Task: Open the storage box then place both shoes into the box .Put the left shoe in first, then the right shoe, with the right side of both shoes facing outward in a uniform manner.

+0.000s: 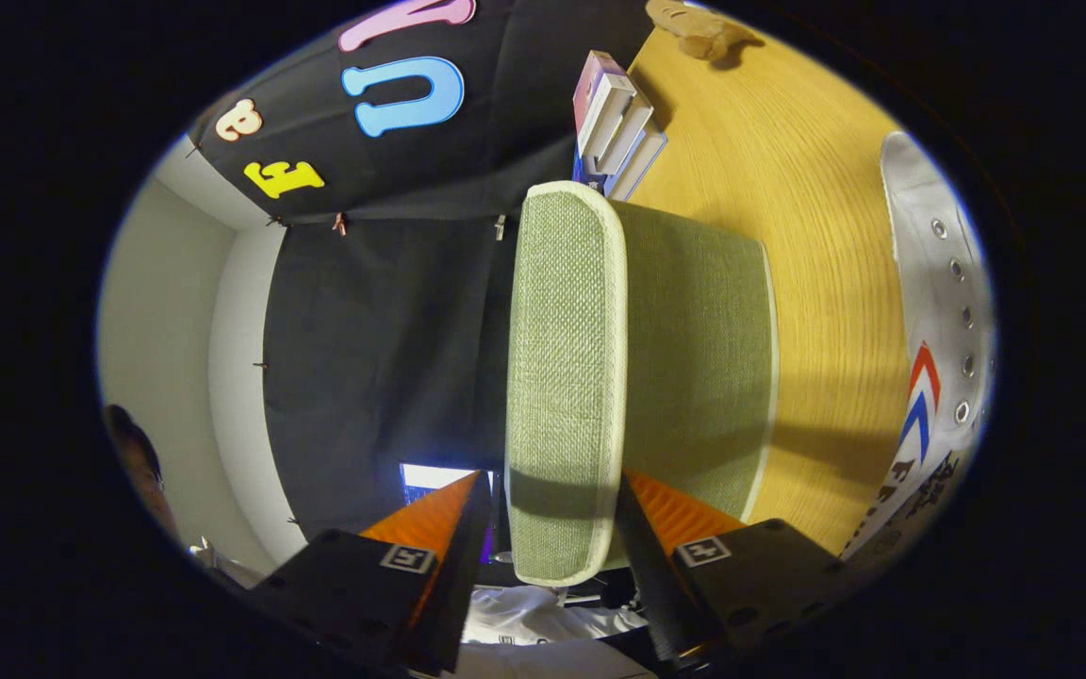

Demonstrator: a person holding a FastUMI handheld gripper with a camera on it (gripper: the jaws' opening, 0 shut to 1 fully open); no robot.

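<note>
Wooden table (816, 189) behind; green box lid (567, 377) between fingers (453, 528), gripped.

We see a wooden counter (816, 189) carrying a green storage box (684, 358), a white shoe (939, 311), stacked books (618, 123) and a plush toy (699, 28).

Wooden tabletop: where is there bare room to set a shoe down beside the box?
The widest bare stretch of tabletop lies between the green storage box and the white shoe. It is crowded beyond the box, by the stacked books. The gripper holds the box lid edge between its fingers.
</note>
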